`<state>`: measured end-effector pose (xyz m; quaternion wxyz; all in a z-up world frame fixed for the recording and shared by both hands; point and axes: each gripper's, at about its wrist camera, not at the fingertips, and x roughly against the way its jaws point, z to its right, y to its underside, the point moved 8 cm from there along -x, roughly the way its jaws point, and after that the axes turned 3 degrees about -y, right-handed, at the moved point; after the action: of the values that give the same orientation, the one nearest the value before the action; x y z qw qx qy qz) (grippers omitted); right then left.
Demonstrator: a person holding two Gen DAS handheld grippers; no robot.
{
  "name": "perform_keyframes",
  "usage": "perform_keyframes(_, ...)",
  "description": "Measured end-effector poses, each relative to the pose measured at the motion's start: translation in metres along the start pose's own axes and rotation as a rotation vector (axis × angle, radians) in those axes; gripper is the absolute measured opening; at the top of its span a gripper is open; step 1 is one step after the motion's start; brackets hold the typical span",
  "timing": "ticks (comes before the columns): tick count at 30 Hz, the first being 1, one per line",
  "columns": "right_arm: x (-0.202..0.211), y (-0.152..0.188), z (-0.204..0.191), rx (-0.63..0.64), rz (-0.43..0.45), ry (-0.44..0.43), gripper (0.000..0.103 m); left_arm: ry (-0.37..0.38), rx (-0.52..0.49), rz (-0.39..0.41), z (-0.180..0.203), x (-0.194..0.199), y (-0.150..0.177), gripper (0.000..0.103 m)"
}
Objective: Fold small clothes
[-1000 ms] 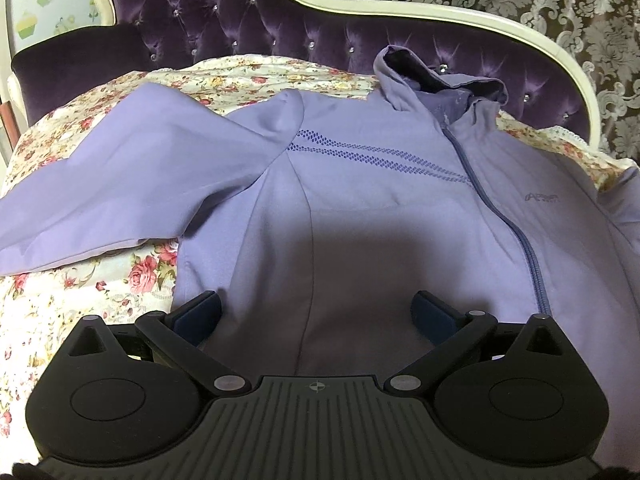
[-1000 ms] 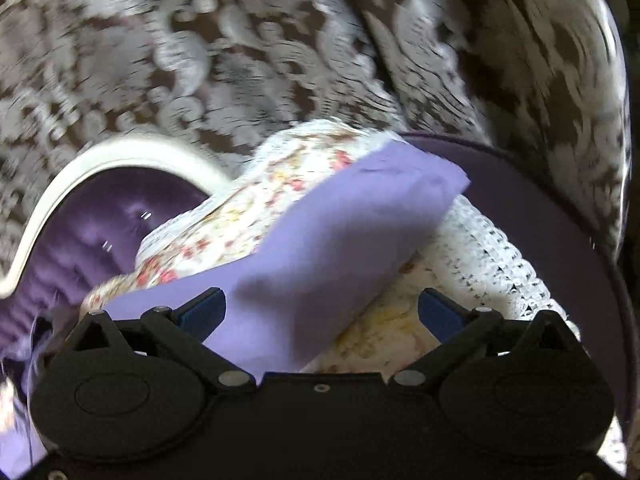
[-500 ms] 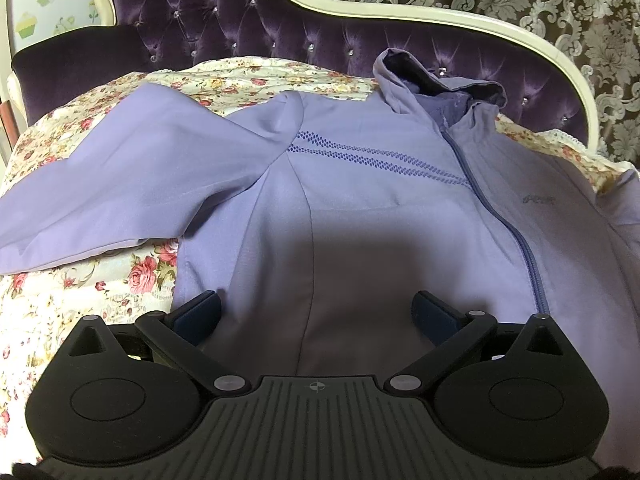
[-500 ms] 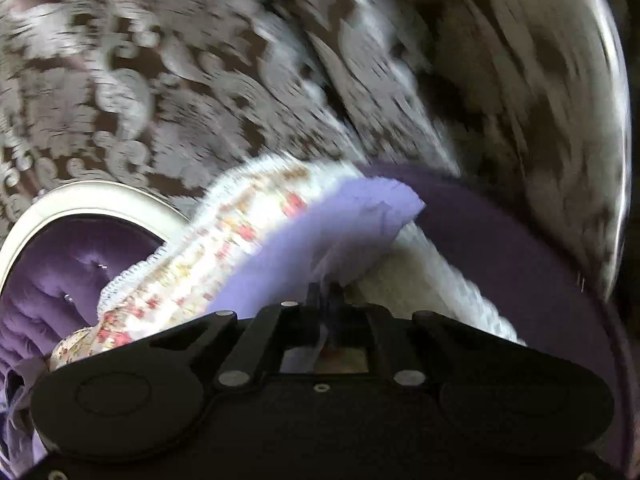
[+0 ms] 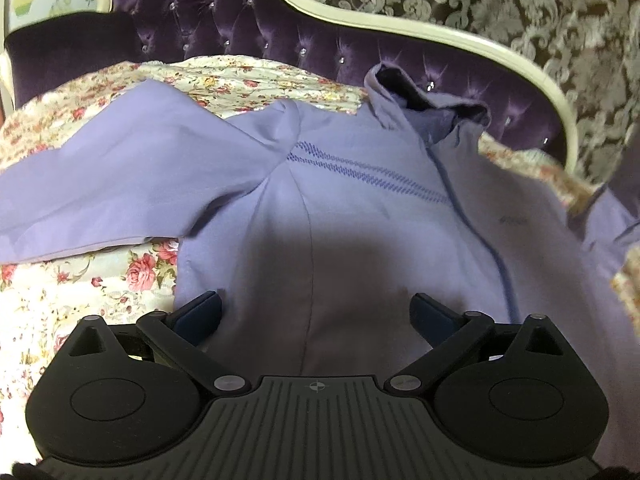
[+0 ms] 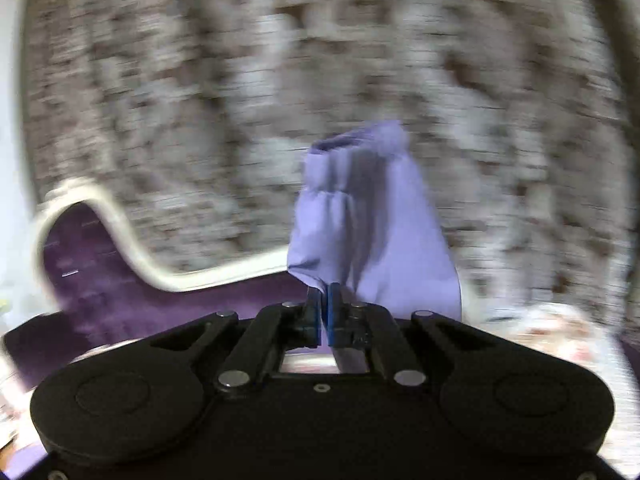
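Your right gripper (image 6: 323, 312) just clamped sleeve (image 6: 368, 224), lifting it off bed (image 5: 72, 280); left gripper (image 5: 316, 312) open over jacket (image 5: 360, 232). Sleeve fold starts.

Left tongs (image 5: 316, 314) point down at a slant, jaws spread wide, gripping nothing. Right tongs (image 6: 324, 312) point nearly level, jaws pinched together on lilac cloth (image 6: 372, 232).

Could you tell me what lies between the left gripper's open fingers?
The lilac jacket, flat under the left gripper and untouched, in the left wrist view.
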<state>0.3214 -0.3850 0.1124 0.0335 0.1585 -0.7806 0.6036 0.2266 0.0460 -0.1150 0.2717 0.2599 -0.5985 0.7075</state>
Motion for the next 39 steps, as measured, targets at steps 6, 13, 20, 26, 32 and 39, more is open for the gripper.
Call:
perform_keyframes(6, -0.034, 0.050, -0.137, 0.079, -0.125, -0.268, 0.009, 0.000, 0.027, 0.041, -0.021, 0.017, -0.009, 0.101)
perform_keyframes(13, -0.071, 0.181, -0.246, 0.251, -0.350, -0.416, 0.009, -0.009, 0.089, 0.065, -0.054, 0.031, -0.019, 0.101)
perform_keyframes(20, -0.063, 0.284, -0.270, 0.410, -0.489, -0.436, 0.019, 0.008, 0.131, 0.072, -0.069, 0.035, -0.037, 0.101)
perform_keyframes(26, -0.036, 0.293, -0.267, 0.400, -0.459, -0.493, 0.070, 0.072, 0.119, 0.084, -0.054, 0.027, -0.065, 0.101)
perform_keyframes(32, -0.008, 0.280, -0.254, 0.447, -0.403, -0.508, 0.070, 0.115, 0.081, 0.048, -0.019, -0.007, -0.084, 0.101)
perform_keyframes(39, 0.008, 0.270, -0.193, 0.337, -0.429, -0.410, 0.070, 0.056, 0.092, -0.025, -0.020, -0.060, -0.080, 0.031)
